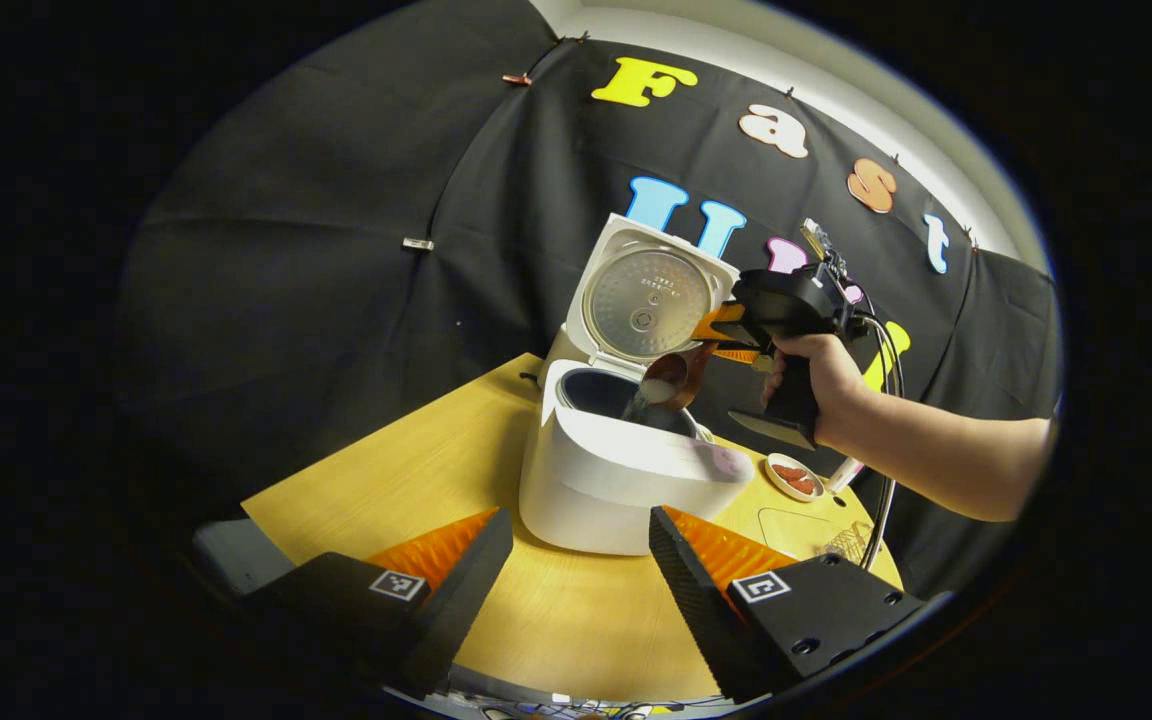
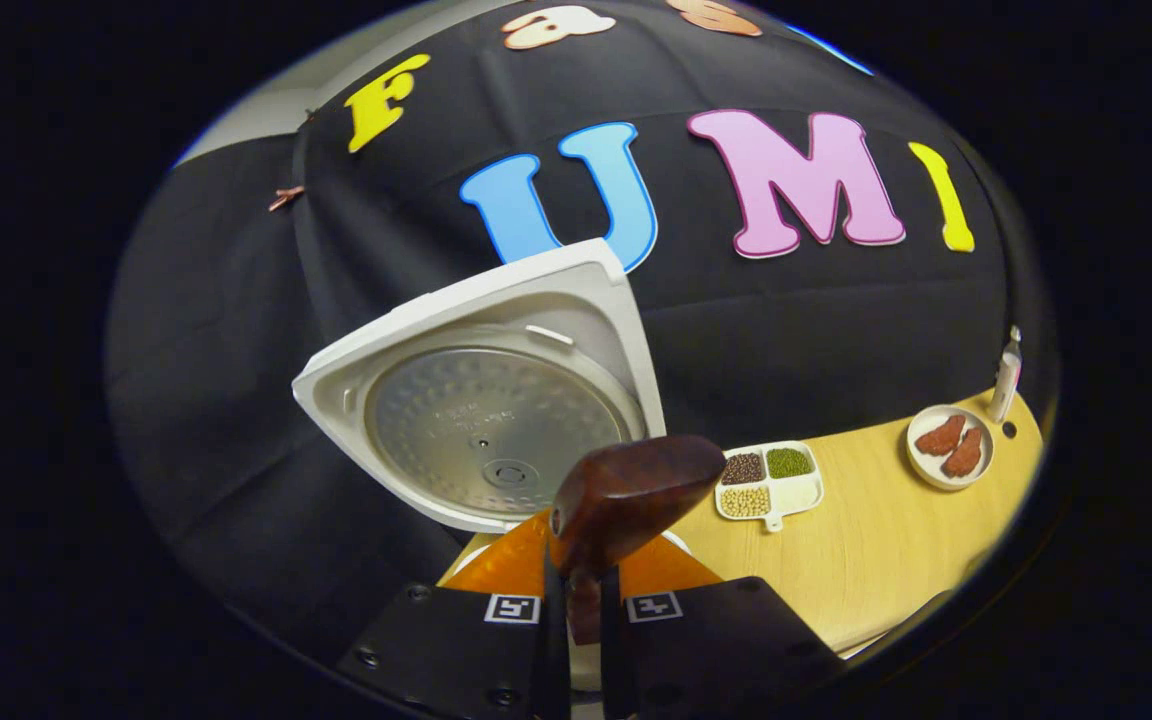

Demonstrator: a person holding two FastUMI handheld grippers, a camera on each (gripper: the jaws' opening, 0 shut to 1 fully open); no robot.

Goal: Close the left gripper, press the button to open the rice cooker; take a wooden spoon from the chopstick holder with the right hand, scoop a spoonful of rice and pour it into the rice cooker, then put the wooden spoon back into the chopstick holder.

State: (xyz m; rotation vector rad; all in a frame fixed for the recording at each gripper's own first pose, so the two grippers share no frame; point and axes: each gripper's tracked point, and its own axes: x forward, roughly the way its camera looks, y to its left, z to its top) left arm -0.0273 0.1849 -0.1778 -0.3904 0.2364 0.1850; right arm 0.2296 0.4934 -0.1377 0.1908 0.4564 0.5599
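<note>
Left gripper (image 1: 581, 560): my fingers stand spread wide apart with nothing between them, low over the wooden table (image 1: 406, 470), just in front of the rice cooker (image 1: 616, 480).
Right gripper (image 2: 581, 610): clenched on the neck of the wooden spoon (image 2: 631, 490); both fingers press against the handle. In the left gripper view I see this gripper (image 1: 736, 335) held by my hand (image 1: 821, 385) above the cooker's right side.
Wooden spoon: its brown bowl is tipped over the open pot in the left gripper view (image 1: 671, 380), with white rice (image 1: 656, 390) at its lip. In the right gripper view I see the spoon's rounded back.
Rice cooker: white, on the table, lid (image 1: 646, 295) standing upright and open, its ribbed metal inner plate facing me. The dark inner pot (image 1: 606, 395) is uncovered. In the right gripper view the lid (image 2: 481, 400) rises just beyond the spoon.
In the way: the raised lid stands close behind the spoon; the cooker's front wall lies between my left fingers and the pot.
Divided dish (image 2: 768, 482): white, on the table beyond the spoon, compartments of dark, green and pale beans or grains.
Small round plate (image 2: 948, 445): holds two reddish pieces, near the table's far edge; also seen right of the cooker (image 1: 794, 476).
White bottle-like item (image 2: 1006, 375): beside that plate; I cannot tell what it is.
Cable (image 1: 881, 500): hangs from the right gripper past my wrist.
Chopstick holder: a wire-like object (image 1: 848, 542) sits at the table's right; I cannot tell if this is it.
</note>
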